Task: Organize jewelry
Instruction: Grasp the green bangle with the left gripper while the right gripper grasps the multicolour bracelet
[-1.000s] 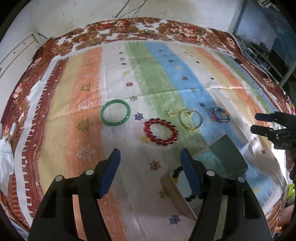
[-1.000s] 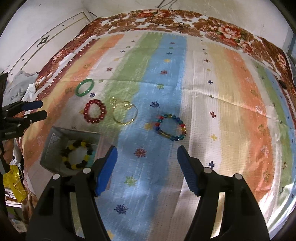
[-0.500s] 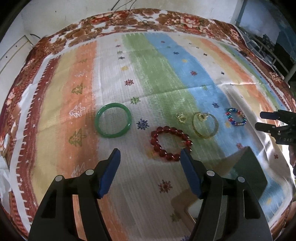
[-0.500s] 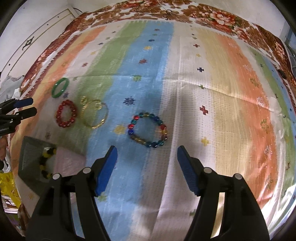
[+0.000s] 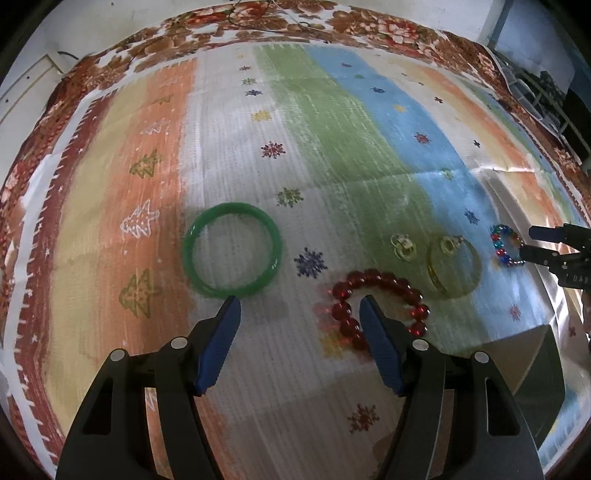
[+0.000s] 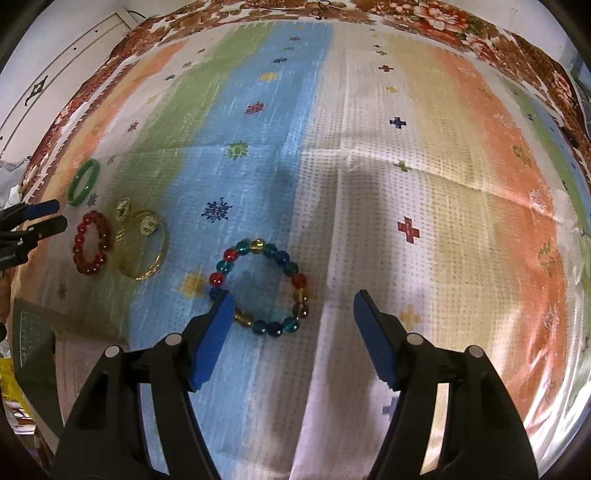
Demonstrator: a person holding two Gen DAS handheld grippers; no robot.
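My left gripper (image 5: 300,308) is open above the striped cloth. A green bangle (image 5: 232,255) lies just beyond its left fingertip, and a red bead bracelet (image 5: 380,306) sits at its right fingertip, partly hidden by it. A gold bangle (image 5: 454,269) and two gold earrings (image 5: 403,246) lie further right. My right gripper (image 6: 292,303) is open over a multicoloured bead bracelet (image 6: 260,291), whose left side meets the left finger (image 6: 212,336). In the right wrist view the red bead bracelet (image 6: 90,247), gold bangle (image 6: 142,247) and green bangle (image 6: 84,181) lie far left.
A grey jewelry box (image 5: 535,373) with its lid raised sits at the lower right of the left wrist view, and shows at the lower left of the right wrist view as the same box (image 6: 33,347). The floral cloth border (image 5: 295,22) marks the far edge.
Both grippers have dropped closer to the cloth. The left one shifted towards the green bangle and red bracelet; the right one came over the multicoloured bracelet. Jaws unchanged.
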